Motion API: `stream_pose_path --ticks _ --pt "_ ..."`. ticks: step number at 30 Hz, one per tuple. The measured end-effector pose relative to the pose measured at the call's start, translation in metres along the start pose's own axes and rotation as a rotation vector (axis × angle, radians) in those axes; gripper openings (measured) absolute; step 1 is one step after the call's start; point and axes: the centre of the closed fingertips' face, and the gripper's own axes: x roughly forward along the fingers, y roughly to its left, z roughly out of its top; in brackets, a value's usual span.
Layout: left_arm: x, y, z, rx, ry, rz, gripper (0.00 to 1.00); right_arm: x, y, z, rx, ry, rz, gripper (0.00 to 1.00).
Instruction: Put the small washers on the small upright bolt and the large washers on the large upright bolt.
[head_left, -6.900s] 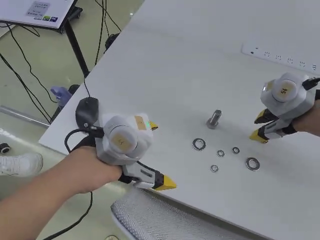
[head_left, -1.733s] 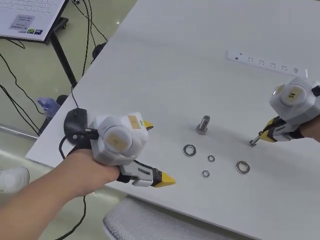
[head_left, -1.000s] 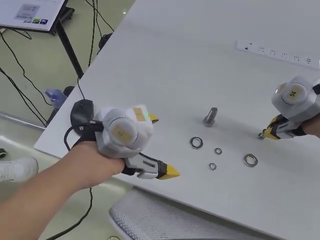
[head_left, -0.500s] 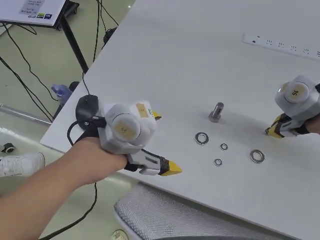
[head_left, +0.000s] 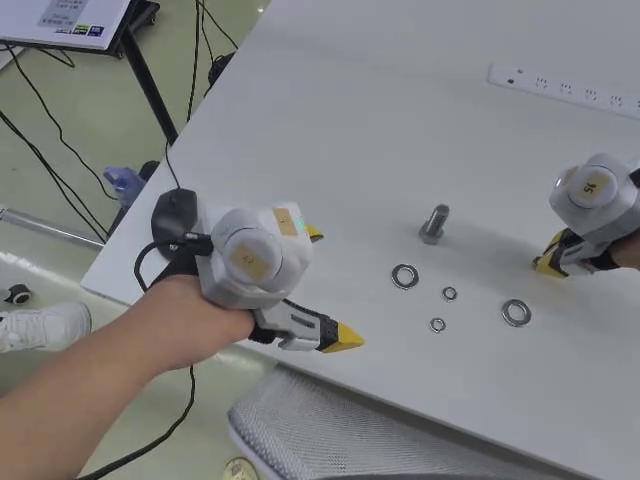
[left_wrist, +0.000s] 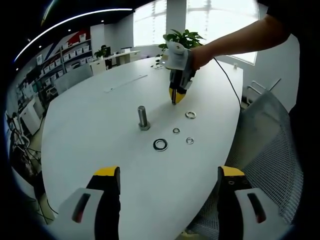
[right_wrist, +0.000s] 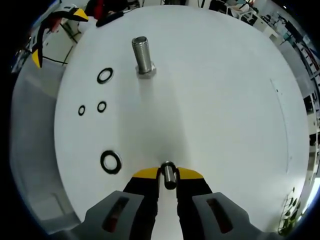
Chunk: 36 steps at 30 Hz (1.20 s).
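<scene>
The large bolt (head_left: 434, 223) (left_wrist: 143, 118) (right_wrist: 142, 56) stands upright on the white table (head_left: 360, 120). In front of it lie two large washers (head_left: 405, 276) (head_left: 517, 313) and two small washers (head_left: 450, 294) (head_left: 437, 325), flat and apart. My right gripper (head_left: 546, 263) (right_wrist: 169, 173) is shut on the small bolt (right_wrist: 169, 176), tips down at the table, right of the washers. The left gripper view shows this gripper (left_wrist: 174, 98) beyond the washers (left_wrist: 160, 145). My left gripper (head_left: 330, 287) (left_wrist: 168, 172) hangs open and empty over the near table edge.
A white power strip (head_left: 560, 88) lies at the far side of the table. A black mouse (head_left: 175, 215) with its cable sits by the left edge. A grey mesh chair (head_left: 300, 430) is below the near edge. A laptop (head_left: 60, 20) stands on a stand off to the left.
The right gripper, open beside the washers 6.9 s ago, is now shut on the small bolt. In the last second it has kept the bolt low near the table. The left gripper stays put.
</scene>
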Motion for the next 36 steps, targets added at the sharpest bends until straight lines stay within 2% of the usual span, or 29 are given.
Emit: stream_pose_path --ticks 12,20,24,36 --pt "-0.001 -0.001 -0.001 0.006 0.005 -0.007 0.77 0.001 0.001 0.001 0.001 0.003 0.003 0.14" --pt "-0.002 -0.001 -0.001 0.01 0.005 -0.008 0.77 -0.001 0.001 0.002 -0.004 -0.003 0.005 0.21" --pt "-0.003 0.0 0.0 0.012 0.005 -0.007 0.77 -0.004 -0.001 0.003 -0.008 -0.01 0.005 0.25" --pt "-0.004 -0.002 0.004 0.015 -0.003 -0.004 0.77 -0.019 0.001 0.016 -0.04 -0.022 0.002 0.28"
